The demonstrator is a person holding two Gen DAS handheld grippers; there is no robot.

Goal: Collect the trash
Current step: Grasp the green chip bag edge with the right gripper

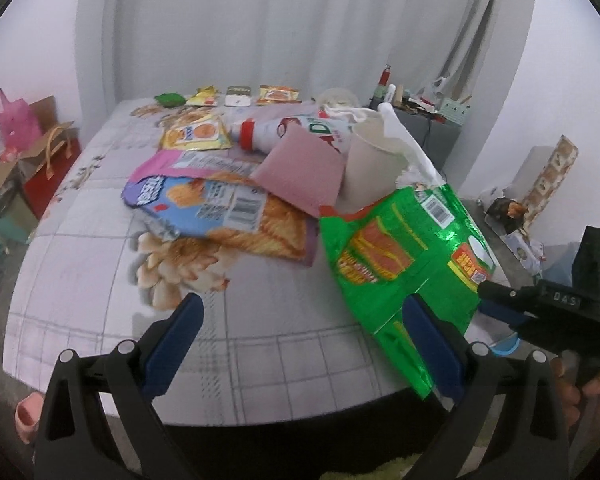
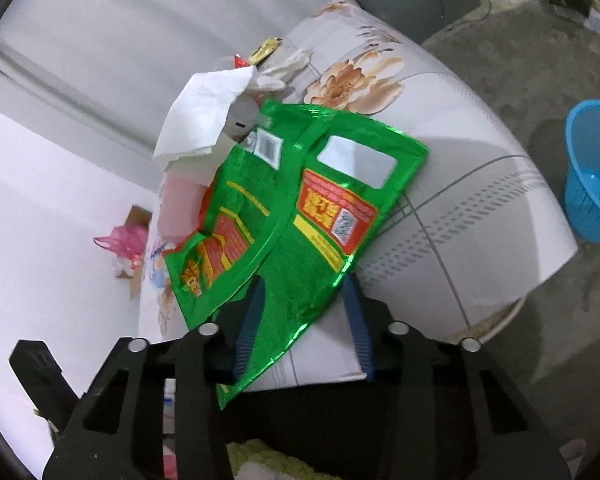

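A crumpled green snack bag (image 1: 400, 264) lies at the near right of the flowered sheet (image 1: 100, 216). In the right wrist view the green bag (image 2: 300, 216) reaches in between my right gripper's (image 2: 306, 300) blue fingers. They stand partly apart, with the left finger against the foil and the right finger clear of it. The right gripper (image 1: 486, 300) meets the bag's right edge in the left wrist view. My left gripper (image 1: 304, 320) is open over bare sheet, its right finger in front of the bag's lower corner. Behind lie an orange snack bag (image 1: 228, 216), a pink packet (image 1: 300, 168), a paper cup (image 1: 372, 160) and a white bottle (image 1: 284, 130).
A blue basket (image 2: 592, 172) stands on the concrete floor right of the bed. White tissue (image 2: 204, 120) sticks up behind the green bag. Several small packets (image 1: 228, 96) line the far edge. Boxes and a pink bag (image 1: 16, 120) sit on the floor at left, a grey cabinet (image 1: 428, 124) at the back right.
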